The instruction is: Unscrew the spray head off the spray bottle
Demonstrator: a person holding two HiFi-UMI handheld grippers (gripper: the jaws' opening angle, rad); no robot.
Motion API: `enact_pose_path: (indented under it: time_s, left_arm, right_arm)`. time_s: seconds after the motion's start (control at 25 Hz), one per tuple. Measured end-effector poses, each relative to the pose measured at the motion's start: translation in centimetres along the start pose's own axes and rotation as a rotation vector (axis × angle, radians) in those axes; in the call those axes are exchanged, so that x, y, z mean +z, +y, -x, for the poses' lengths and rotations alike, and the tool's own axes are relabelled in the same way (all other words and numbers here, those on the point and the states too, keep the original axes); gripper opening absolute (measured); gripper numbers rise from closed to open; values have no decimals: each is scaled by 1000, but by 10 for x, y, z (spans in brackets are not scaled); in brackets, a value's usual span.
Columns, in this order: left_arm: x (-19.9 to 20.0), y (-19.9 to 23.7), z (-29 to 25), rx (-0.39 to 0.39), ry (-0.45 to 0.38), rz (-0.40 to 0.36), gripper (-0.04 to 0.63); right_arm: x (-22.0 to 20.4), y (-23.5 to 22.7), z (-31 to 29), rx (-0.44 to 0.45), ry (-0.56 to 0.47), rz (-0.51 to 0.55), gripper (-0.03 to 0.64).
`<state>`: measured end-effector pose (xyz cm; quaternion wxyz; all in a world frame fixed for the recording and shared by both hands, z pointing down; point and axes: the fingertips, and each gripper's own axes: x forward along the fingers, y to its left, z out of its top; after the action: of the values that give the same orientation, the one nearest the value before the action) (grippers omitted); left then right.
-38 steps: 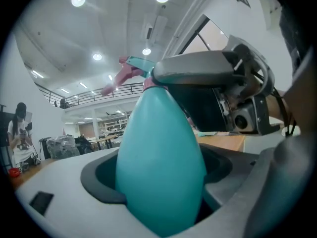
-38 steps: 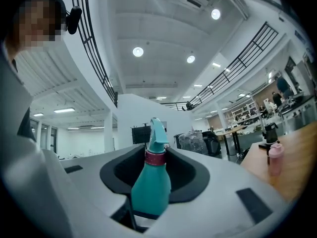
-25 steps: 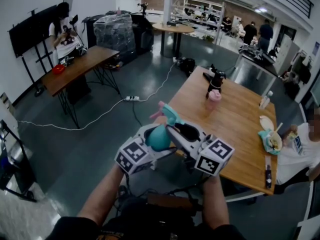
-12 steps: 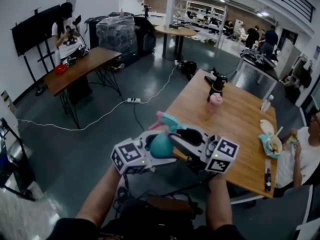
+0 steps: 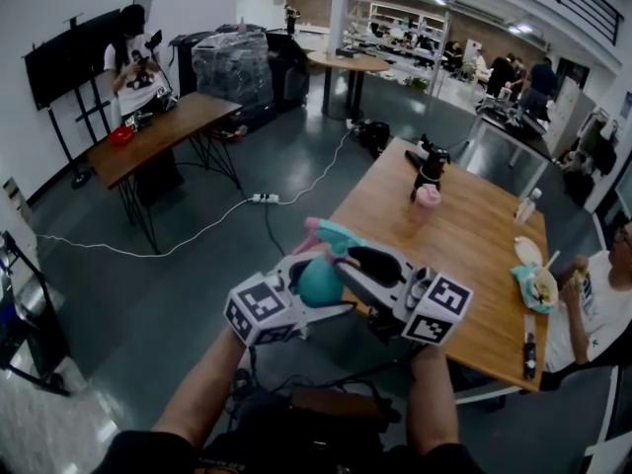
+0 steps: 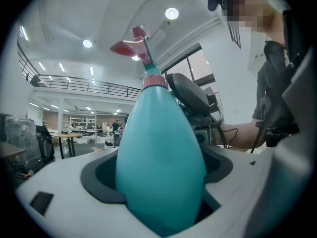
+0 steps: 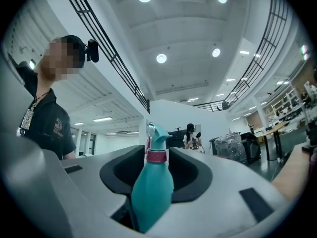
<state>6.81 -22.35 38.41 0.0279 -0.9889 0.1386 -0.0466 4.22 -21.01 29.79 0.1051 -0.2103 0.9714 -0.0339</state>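
Spray bottle (image 5: 318, 280): mid-air, pinched between both claws
Left claw (image 6: 161, 175): clamped on wide body; spray head (image 6: 136, 42) well past tips
Right claw (image 7: 151, 185): closed on narrower body; pink collar (image 7: 157, 155) just beyond jaws

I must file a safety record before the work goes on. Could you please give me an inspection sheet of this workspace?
Surface: wooden table at right; the job's things are held in the air, not on it.
Job's things: teal bottle, spray head on, pink collar.
Clutter: pink cup, small bottle, food plate on the table.
Grippers: left gripper shut on the bottle; right gripper jaws closed on it too.
Cables: white cable and power strip on the floor.
Surroundings: standing person by a far table; seated person at right.
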Motion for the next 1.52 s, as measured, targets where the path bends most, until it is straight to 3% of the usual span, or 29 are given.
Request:
enact_pose_path:
  time_s: [0.28, 0.64, 0.84, 1.0, 1.16, 1.52]
  left_arm:
    - [-9, 30, -3, 207, 39, 3, 431]
    - [-21, 45, -10, 322, 75, -19, 431]
    - [-23, 48, -14, 363, 104, -59, 431]
    - [-23, 44, -15, 342, 117, -79, 431]
    - [-24, 36, -16, 269, 113, -66, 431]
    - [-20, 15, -14, 103, 89, -38, 431]
  right_arm:
    - [-8, -20, 1, -199, 23, 12, 150]
    - [-13, -35, -5, -396, 61, -13, 150]
    - [-16, -41, -6, -439, 65, -36, 150]
    - [-15, -41, -6, -425, 58, -22, 143]
    - [-16, -39, -2, -384, 72, -28, 141]
    - [-16, -24, 1, -185, 56, -17, 140]
